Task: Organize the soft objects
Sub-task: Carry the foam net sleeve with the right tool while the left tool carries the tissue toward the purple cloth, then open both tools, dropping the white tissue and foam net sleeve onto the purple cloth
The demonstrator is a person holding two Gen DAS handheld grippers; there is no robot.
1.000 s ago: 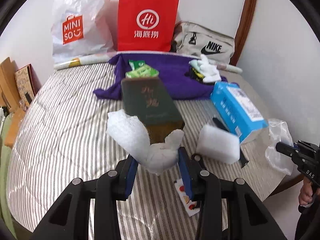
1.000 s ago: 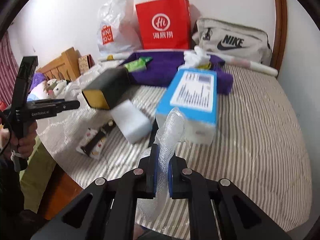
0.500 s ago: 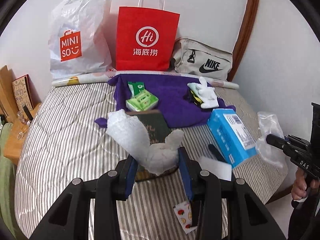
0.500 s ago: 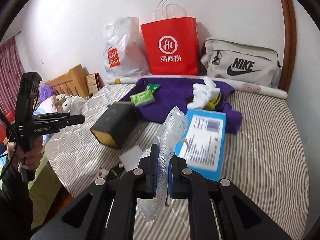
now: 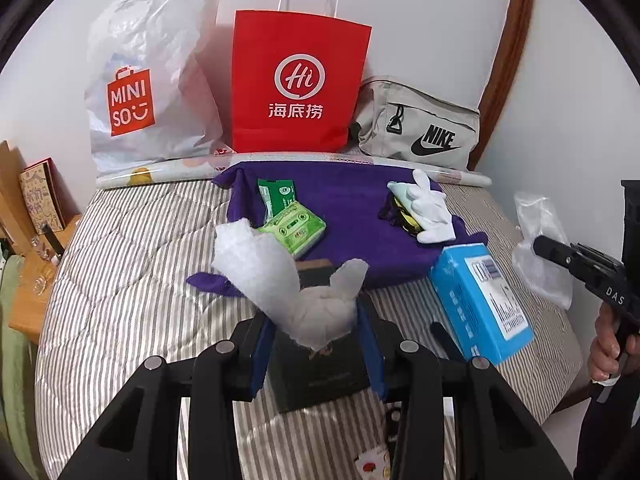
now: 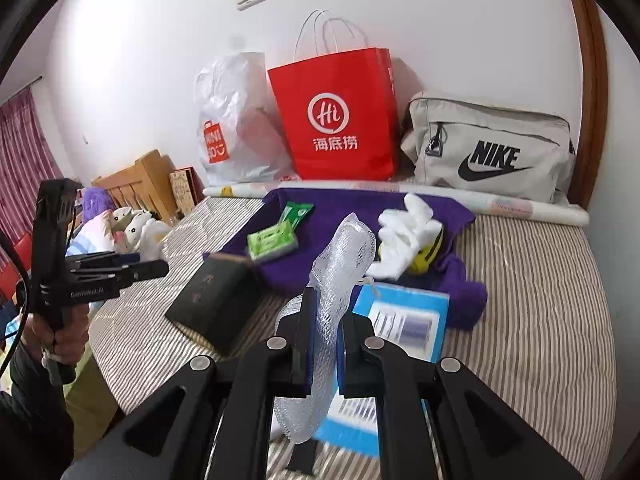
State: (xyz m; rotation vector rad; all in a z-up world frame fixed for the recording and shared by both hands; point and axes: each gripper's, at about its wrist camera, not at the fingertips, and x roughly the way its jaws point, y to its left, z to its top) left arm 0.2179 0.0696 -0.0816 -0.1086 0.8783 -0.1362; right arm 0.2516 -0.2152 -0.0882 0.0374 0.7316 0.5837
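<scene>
Both grippers carry soft packing above the striped bed (image 5: 120,280). The left gripper (image 5: 316,344) is clenched on a crumpled white foam wrap (image 5: 280,280), which stands up between its blue pads over the dark green book (image 6: 216,304). The right gripper (image 6: 324,344) pinches a clear white mesh sleeve (image 6: 340,268) above the blue carton (image 6: 400,320) near the bed's front edge. On the purple cloth (image 5: 352,216) by the far edge already lie green tissue packs (image 5: 296,228) and white gloves (image 5: 428,208). Judged remaining: depositing both held pieces there.
</scene>
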